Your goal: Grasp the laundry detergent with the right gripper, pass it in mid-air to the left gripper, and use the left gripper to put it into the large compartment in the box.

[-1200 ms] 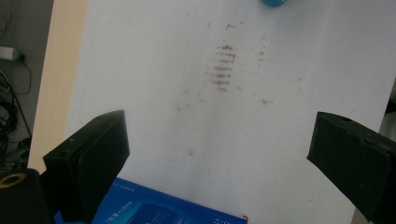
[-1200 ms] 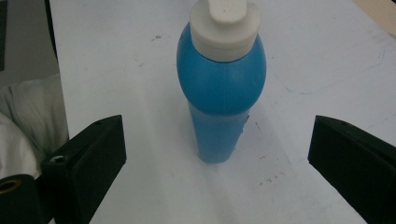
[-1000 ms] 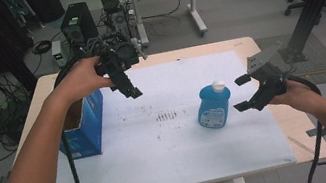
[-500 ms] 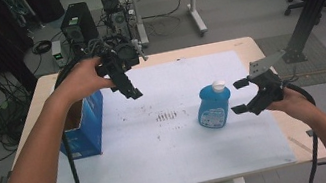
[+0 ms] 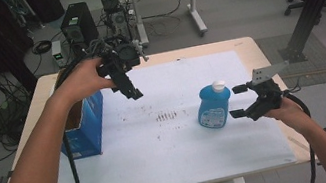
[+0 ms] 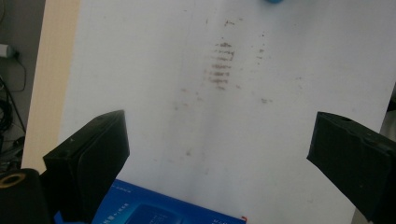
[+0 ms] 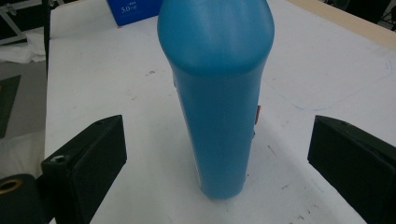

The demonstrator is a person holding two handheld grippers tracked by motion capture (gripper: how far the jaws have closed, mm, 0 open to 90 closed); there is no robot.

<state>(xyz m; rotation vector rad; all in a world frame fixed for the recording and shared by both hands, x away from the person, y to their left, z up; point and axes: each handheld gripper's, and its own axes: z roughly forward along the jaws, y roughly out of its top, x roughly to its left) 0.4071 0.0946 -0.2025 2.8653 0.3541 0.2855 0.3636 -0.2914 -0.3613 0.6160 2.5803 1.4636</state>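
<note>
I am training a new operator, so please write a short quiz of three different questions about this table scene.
1. True or false: the right gripper is already shut on the blue bottle.
2. Which thing stands at the table's left edge? A) blue box B) red cup C) metal bowl
3. Fill in: the blue bottle stands ______ on the white table cover.

Key:
1. False; its jaws are wide open, one on each side of the bottle, apart from it.
2. A, the blue box, below the left gripper.
3. upright

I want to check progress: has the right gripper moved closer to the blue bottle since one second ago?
Yes. The right gripper has moved left toward the standing blue bottle, jaws open beside it.
</note>
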